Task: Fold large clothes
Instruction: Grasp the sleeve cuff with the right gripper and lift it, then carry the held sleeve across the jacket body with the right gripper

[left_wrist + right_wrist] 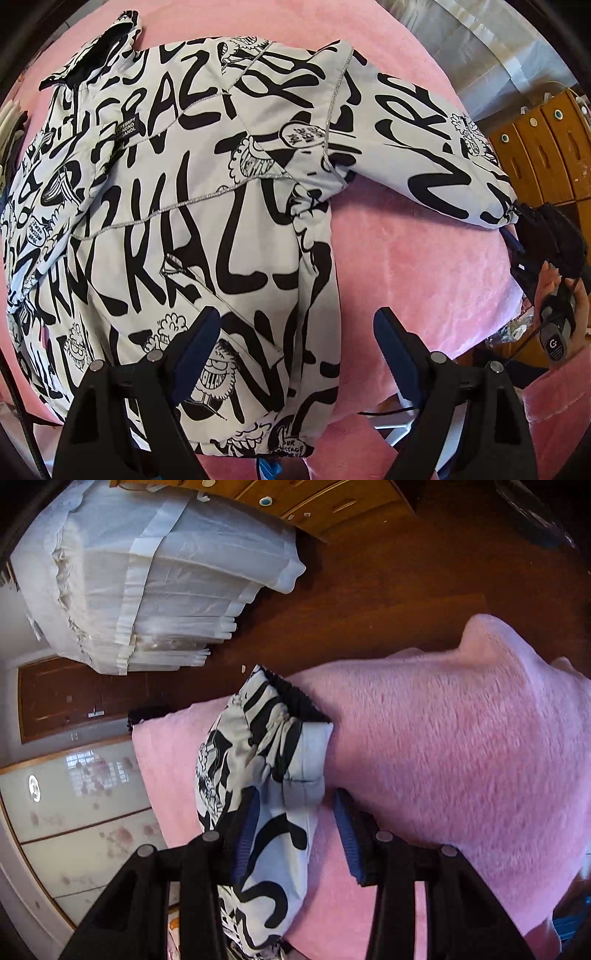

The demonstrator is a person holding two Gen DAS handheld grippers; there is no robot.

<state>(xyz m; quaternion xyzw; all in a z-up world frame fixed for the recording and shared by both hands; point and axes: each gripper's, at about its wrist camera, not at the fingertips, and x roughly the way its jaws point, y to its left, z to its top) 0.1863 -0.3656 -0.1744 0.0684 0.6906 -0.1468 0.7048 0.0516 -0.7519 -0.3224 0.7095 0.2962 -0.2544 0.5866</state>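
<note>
Two tongs: L (295, 321) wide over jacket (207, 206) hem, R (295, 834) holding sleeve cuff (273, 738).

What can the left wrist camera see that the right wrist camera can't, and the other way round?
Only the left wrist view shows the whole jacket spread out, collar to hem, with the left tool open above its hem, plus the right tool at the cuff and the hand holding it.

Only the right wrist view shows the white curtain and dark wooden floor.

Both show the sleeve cuff, the pink blanket and the wooden drawers.
</note>
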